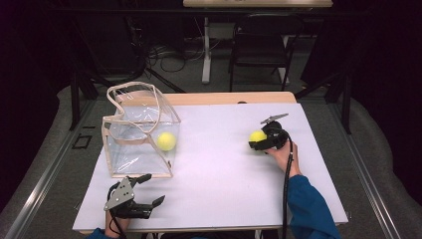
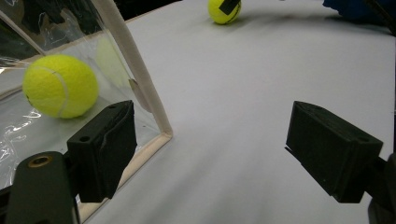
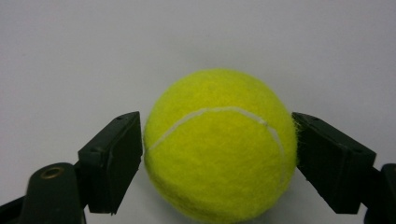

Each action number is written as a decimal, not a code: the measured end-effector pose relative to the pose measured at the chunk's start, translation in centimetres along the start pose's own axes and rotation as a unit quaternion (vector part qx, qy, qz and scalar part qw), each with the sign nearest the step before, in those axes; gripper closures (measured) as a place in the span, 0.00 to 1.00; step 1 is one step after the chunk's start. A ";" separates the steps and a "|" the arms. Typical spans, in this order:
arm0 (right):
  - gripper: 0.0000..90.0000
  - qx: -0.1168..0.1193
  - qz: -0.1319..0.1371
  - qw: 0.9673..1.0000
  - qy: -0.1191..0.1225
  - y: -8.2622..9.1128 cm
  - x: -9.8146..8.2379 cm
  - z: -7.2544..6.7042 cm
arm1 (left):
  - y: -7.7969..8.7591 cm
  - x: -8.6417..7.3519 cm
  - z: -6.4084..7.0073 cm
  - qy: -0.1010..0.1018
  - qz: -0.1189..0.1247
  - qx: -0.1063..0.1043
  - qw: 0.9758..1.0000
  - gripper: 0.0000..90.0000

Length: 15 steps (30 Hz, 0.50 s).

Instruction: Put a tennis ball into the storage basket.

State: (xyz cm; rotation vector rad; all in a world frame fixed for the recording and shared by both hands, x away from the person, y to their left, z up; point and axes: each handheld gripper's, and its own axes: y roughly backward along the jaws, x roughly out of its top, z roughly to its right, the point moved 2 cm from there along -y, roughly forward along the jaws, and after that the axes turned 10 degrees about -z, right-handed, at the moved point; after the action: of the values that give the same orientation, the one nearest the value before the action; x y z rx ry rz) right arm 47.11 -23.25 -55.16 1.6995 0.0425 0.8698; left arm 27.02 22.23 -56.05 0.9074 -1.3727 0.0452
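The ball point(image 3: 219, 144) sits on the white worktop point(image 1: 219, 169) at its right side, between the jaws of the right gripper point(image 1: 260, 143), which touch both flanks, a grip judged ready for lifting. A second ball point(image 1: 166, 141) already lies in the clear bag point(image 1: 139, 132), likely the goal. The left gripper point(image 1: 149, 191) waits near the bag, jaws wide and empty.

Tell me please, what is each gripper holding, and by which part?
The right gripper clamps a tennis ball across its sides. The left gripper holds nothing.
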 end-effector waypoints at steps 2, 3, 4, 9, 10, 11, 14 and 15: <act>0.23 -0.002 -0.002 1.000 -0.002 0.0 -0.1 0.1 | 0.0 0.0 0.0 0.000 0.001 0.000 1.000 0.18; 0.24 -0.003 -0.003 1.000 -0.002 -0.1 -0.1 0.1 | 0.0 0.0 0.0 0.000 0.002 0.000 1.000 0.18; 0.25 -0.002 -0.003 1.000 -0.001 -0.1 -0.2 0.1 | 0.0 0.0 0.0 0.000 0.000 0.000 1.000 0.18; 0.28 -0.001 -0.002 1.000 0.001 -0.1 -0.2 0.1 | 0.0 0.0 0.0 0.000 0.000 0.000 1.000 0.18; 0.28 -0.002 -0.002 1.000 0.001 -0.1 -0.2 0.1 | 0.0 0.0 0.0 0.000 0.000 0.000 1.000 0.18; 0.28 -0.002 -0.002 1.000 0.002 -0.1 -0.2 0.1 | 0.0 0.0 0.0 0.000 0.000 0.000 1.000 0.18; 0.29 -0.002 -0.001 1.000 0.003 -0.1 -0.2 0.1 | 0.0 0.0 -0.1 0.000 0.000 0.002 1.000 0.18; 0.29 -0.002 0.000 1.000 0.004 -0.1 -0.2 0.1 | 0.1 0.0 -0.1 0.001 0.002 0.002 1.000 0.18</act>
State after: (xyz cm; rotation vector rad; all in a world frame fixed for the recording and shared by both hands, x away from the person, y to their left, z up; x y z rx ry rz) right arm 47.06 -23.41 -55.34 1.6913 0.0462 0.8769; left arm 27.06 22.33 -56.01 0.9078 -1.3723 0.0514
